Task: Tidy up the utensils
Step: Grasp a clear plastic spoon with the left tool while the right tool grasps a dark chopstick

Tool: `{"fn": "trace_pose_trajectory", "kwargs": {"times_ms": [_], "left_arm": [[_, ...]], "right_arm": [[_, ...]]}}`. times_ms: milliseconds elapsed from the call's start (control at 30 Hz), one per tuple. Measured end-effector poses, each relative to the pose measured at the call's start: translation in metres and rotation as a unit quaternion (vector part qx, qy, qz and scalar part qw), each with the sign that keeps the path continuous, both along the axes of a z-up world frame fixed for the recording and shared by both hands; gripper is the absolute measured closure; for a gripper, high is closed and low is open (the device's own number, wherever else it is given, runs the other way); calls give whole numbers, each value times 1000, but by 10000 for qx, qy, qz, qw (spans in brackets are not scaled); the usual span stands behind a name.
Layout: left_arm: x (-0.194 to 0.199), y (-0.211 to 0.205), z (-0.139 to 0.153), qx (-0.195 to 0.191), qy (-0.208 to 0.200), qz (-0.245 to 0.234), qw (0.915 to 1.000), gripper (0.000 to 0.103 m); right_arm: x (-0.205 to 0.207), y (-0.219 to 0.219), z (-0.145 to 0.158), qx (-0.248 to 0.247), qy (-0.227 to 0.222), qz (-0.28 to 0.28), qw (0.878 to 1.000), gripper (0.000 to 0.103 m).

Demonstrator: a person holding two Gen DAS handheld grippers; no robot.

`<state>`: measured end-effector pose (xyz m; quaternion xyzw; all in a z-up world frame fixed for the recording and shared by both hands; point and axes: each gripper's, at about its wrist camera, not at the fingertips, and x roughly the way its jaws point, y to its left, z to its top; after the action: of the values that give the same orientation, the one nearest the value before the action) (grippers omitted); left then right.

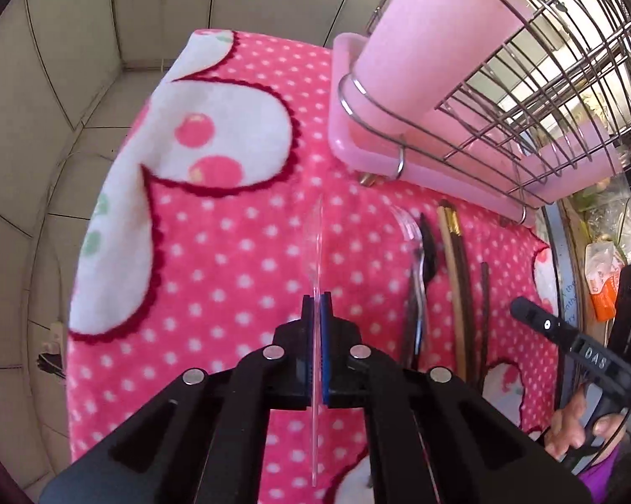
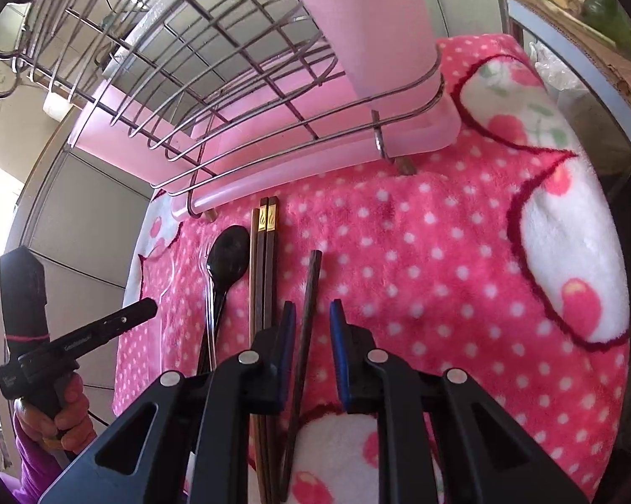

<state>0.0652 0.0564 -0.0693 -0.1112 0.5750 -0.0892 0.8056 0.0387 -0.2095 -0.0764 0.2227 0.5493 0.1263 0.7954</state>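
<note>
Left wrist view: left claw (image 1: 316,302) clamped on a clear plastic utensil (image 1: 318,248), held edge-on above the pink polka-dot blanket (image 1: 240,252) covering the tabletop; which kind of utensil, cannot tell. To its right lie a clear fork (image 1: 406,227), black spoon (image 1: 427,252), paired chopsticks (image 1: 454,260), single dark chopstick (image 1: 485,294). Wire dish rack (image 1: 504,96) on pink tray (image 1: 357,143) sits beyond, pink cup (image 1: 433,38) inside.

Right wrist view: right claw (image 2: 312,315) open, pads apart, straddling the single dark chopstick (image 2: 309,294) without touching it. Paired chopsticks (image 2: 265,260) just left, black spoon (image 2: 227,260) beyond. Left claw's handle (image 2: 84,336) visible at far left.
</note>
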Motion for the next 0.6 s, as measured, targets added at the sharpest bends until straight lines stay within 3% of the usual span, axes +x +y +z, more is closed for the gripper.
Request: {"fn": "trace_pose_trajectory", "kwargs": {"times_ms": [300, 600], "left_arm": [[21, -1, -8, 251, 428, -430, 9978, 100], [50, -17, -21, 540, 848, -646, 9928, 98]], "right_arm": [[22, 22, -10, -400, 308, 229, 9985, 86], [37, 33, -20, -477, 412, 311, 9975, 85]]}}
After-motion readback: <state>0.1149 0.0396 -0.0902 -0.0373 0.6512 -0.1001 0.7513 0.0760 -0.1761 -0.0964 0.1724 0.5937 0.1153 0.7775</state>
